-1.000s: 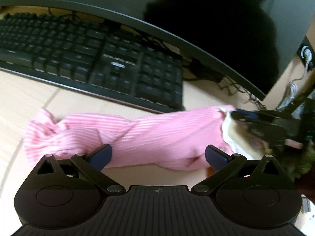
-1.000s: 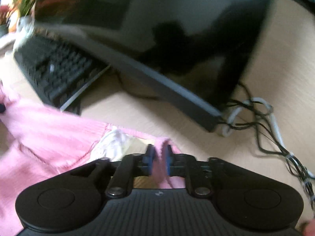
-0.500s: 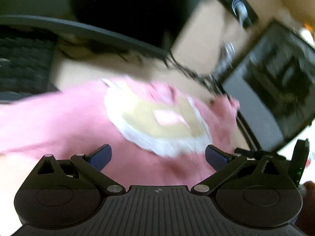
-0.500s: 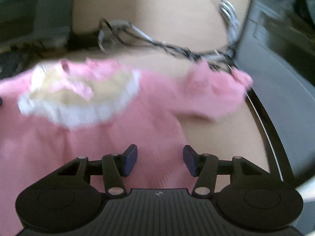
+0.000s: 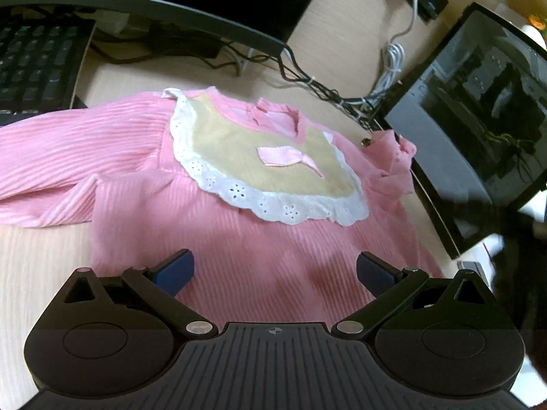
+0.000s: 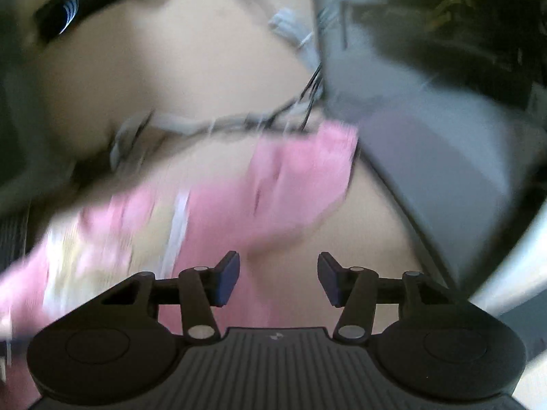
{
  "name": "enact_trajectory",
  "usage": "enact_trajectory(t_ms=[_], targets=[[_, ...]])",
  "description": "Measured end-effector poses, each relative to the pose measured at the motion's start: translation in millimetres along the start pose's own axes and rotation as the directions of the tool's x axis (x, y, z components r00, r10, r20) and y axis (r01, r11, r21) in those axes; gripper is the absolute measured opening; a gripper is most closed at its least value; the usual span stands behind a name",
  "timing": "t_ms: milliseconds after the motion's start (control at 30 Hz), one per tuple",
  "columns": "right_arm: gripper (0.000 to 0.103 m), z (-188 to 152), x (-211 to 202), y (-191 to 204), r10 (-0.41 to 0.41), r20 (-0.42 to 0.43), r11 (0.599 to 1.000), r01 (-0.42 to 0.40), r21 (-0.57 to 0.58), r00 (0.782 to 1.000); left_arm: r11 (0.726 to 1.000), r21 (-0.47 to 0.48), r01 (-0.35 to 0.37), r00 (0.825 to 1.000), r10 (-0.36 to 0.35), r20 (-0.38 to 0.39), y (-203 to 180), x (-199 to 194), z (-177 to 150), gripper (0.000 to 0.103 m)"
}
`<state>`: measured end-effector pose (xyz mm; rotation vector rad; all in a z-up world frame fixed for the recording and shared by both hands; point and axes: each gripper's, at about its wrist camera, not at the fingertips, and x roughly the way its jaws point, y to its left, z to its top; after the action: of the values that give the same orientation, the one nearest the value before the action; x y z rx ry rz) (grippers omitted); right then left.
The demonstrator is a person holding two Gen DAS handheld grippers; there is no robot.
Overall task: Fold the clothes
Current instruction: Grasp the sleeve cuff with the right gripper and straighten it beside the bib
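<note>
A pink ribbed child's top [image 5: 239, 239] lies spread face up on the wooden desk [image 5: 37, 259], with a beige bib panel [image 5: 259, 157] edged in white lace and a small pink bow. One sleeve [image 5: 68, 157] stretches left, the other sleeve [image 5: 393, 160] bunches at the right near a screen. My left gripper [image 5: 273, 270] hovers open over the top's lower body, holding nothing. The right wrist view is blurred; my right gripper [image 6: 278, 278] is open above the right sleeve [image 6: 301, 184], empty.
A black keyboard [image 5: 34, 65] sits at the back left, under a wide monitor [image 5: 143, 0]. Cables [image 5: 328, 92] run across the back of the desk. A dark tilted screen [image 5: 478, 116] stands close to the right sleeve.
The right gripper has let go of the collar and opened, then swung right. The left gripper has swung right from the bunched sleeve to above the spread top.
</note>
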<state>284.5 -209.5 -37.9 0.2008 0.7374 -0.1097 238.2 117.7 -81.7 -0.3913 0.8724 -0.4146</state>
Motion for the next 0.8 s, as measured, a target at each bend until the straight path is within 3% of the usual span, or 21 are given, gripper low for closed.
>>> enact_trajectory(t_ms=[167, 300, 533, 567, 600, 700, 800], targets=[[0.041, 36.3, 63.2, -9.8, -0.170, 0.048, 0.985, 0.170, 0.015, 0.984, 0.999, -0.022, -0.024, 1.000, 0.024, 0.014, 1.2, -2.8, -1.9, 0.103], [0.041, 42.7, 103.5, -22.0, -0.235, 0.027, 0.970, 0.232, 0.066, 0.972, 0.999, -0.036, -0.041, 0.999, 0.042, 0.012, 2.1, -5.9, -2.3, 0.103], [0.041, 40.9, 139.4, -28.8, -0.179, 0.000, 0.978, 0.178, 0.110, 0.984, 0.996, -0.064, -0.053, 0.999, 0.054, 0.007, 2.3, -6.2, -1.0, 0.103], [0.032, 41.4, 139.5, -28.7, -0.162, 0.001, 0.981, 0.161, 0.105, 0.987, 0.996, -0.063, -0.056, 0.998, 0.057, 0.005, 1.6, -6.1, -0.9, 0.103], [0.017, 42.0, 138.8, -28.1, -0.146, 0.002, 0.985, 0.145, 0.096, 0.989, 0.997, -0.059, -0.059, 0.998, 0.059, 0.004, 0.9, -5.9, -0.8, 0.103], [0.010, 45.1, 111.6, -19.5, -0.086, 0.097, 0.996, 0.085, 0.012, 0.992, 0.997, -0.044, -0.059, 0.998, 0.059, 0.001, -0.2, -5.5, -0.9, 0.103], [0.002, 45.8, 63.9, -11.7, -0.032, 0.210, 0.995, 0.051, -0.087, 0.977, 0.999, -0.035, -0.035, 0.999, 0.035, 0.001, 2.7, -6.1, -1.6, 0.103]])
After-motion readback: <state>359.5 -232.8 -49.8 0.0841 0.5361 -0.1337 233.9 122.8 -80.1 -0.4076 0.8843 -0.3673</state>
